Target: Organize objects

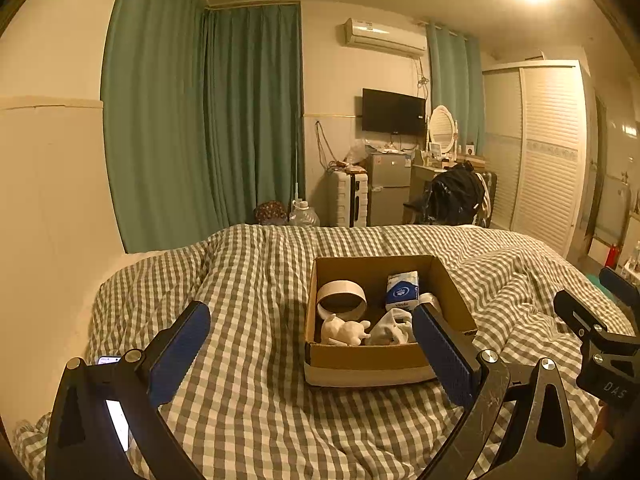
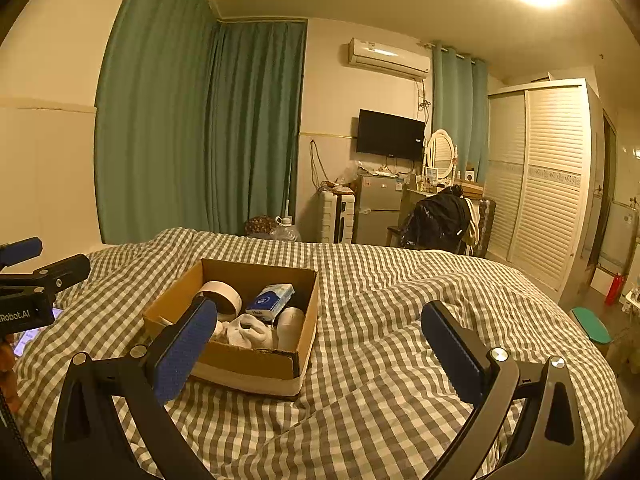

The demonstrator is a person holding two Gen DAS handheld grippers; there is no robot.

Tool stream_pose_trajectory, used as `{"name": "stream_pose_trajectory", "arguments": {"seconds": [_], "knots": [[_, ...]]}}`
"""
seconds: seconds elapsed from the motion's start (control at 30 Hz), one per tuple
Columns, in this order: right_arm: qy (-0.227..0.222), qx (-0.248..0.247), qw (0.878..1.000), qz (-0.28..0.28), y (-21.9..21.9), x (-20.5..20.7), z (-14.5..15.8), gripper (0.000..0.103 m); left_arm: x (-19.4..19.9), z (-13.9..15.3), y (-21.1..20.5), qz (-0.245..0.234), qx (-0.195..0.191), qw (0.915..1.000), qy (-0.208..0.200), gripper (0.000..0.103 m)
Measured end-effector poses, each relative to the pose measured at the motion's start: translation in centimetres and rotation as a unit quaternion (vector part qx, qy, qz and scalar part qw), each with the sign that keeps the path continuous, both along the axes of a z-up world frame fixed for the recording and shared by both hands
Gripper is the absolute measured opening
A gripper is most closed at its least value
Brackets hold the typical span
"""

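A cardboard box (image 1: 360, 358) sits on the checked duvet and also shows in the right wrist view (image 2: 248, 358). It holds a roll of white tape (image 1: 341, 300), a blue tissue pack (image 1: 402, 290), a white toy animal (image 1: 345, 330), white socks (image 1: 394, 328) and a white bottle (image 2: 290, 326). My left gripper (image 1: 314, 354) is open and empty, hovering just short of the box. My right gripper (image 2: 320, 356) is open and empty, to the right of the box above the duvet.
A phone (image 1: 109, 360) lies lit on the bed at the left. Green curtains (image 1: 200, 120) hang behind the bed. A fridge (image 1: 388, 188), a chair with a black bag (image 1: 456, 196) and a white wardrobe (image 1: 540, 148) stand beyond the bed's far edge.
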State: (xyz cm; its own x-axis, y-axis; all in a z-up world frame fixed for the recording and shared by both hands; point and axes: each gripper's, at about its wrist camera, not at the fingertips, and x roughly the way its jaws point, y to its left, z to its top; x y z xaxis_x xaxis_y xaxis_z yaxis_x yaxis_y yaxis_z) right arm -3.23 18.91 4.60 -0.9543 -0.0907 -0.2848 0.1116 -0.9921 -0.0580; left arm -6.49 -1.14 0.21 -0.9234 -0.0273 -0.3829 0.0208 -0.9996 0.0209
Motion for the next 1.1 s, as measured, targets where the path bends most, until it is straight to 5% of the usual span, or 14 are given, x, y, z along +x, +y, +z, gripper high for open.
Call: {"name": "stream_pose_trajectory", "arguments": {"seconds": [1.1], "knots": [[-0.011, 0.001, 1.000, 0.003, -0.59, -0.13, -0.65, 0.103, -0.24, -0.36, -0.39, 0.009, 0.003, 0.9998, -0.016, 0.103]]}}
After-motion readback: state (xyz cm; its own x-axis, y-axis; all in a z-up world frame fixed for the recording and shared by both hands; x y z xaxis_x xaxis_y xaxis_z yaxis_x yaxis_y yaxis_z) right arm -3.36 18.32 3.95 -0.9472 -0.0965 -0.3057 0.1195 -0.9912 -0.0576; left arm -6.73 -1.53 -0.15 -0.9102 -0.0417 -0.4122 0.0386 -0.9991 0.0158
